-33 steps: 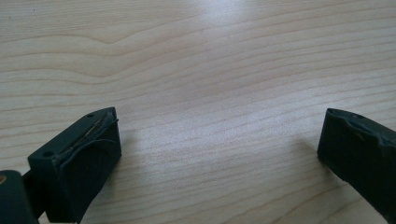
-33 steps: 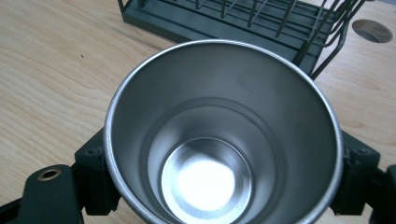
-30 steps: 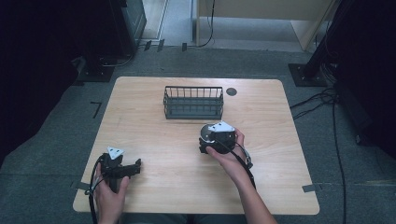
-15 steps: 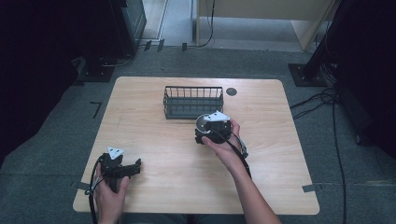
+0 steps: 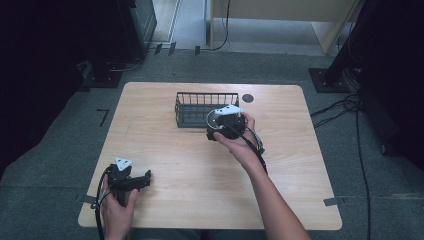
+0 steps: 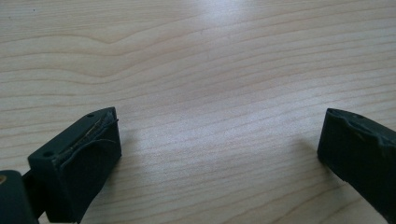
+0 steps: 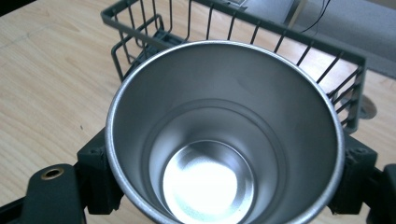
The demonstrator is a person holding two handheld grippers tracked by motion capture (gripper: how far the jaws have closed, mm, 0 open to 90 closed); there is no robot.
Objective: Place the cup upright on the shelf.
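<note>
A shiny steel cup (image 7: 224, 140) stands upright and empty between the jaws of my right gripper (image 5: 220, 126), which is shut on it, one jaw pressing each side of the cup. In the high view the cup's rim (image 5: 216, 118) is just at the front right corner of a dark wire basket (image 5: 206, 109) at the far middle of the table; that basket (image 7: 154, 28) rises right behind the cup in the right gripper view. My left gripper (image 5: 131, 182) rests near the front left of the table, jaws wide open over bare wood (image 6: 219, 93).
The wooden table (image 5: 165, 150) has free surface between the two grippers. A small dark round disc (image 5: 248, 98) lies on the table just right of the basket. Cables and dark equipment stand on the floor around the table.
My right gripper has carried the steel cup away from me toward the basket's front right corner. The left gripper has stayed put.
</note>
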